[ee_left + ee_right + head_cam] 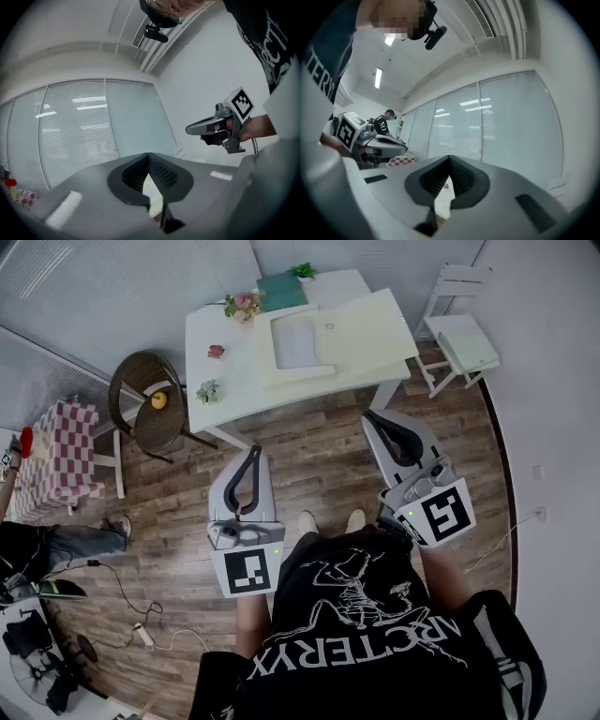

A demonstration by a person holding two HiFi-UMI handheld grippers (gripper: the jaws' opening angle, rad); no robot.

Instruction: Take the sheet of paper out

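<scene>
A: Why held level, well back from the table?
B: No reach begun, I'd judge; left gripper and right gripper closed, empty; paper lies in the open folder there.

White rectangular table carries 1 open cream folder holding a pale sheet of paper, 1 teal book, and 4 small flower ornaments.

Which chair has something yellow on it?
The round brown wicker chair, left of the white table. The white chair on the right holds nothing yellow.
</scene>
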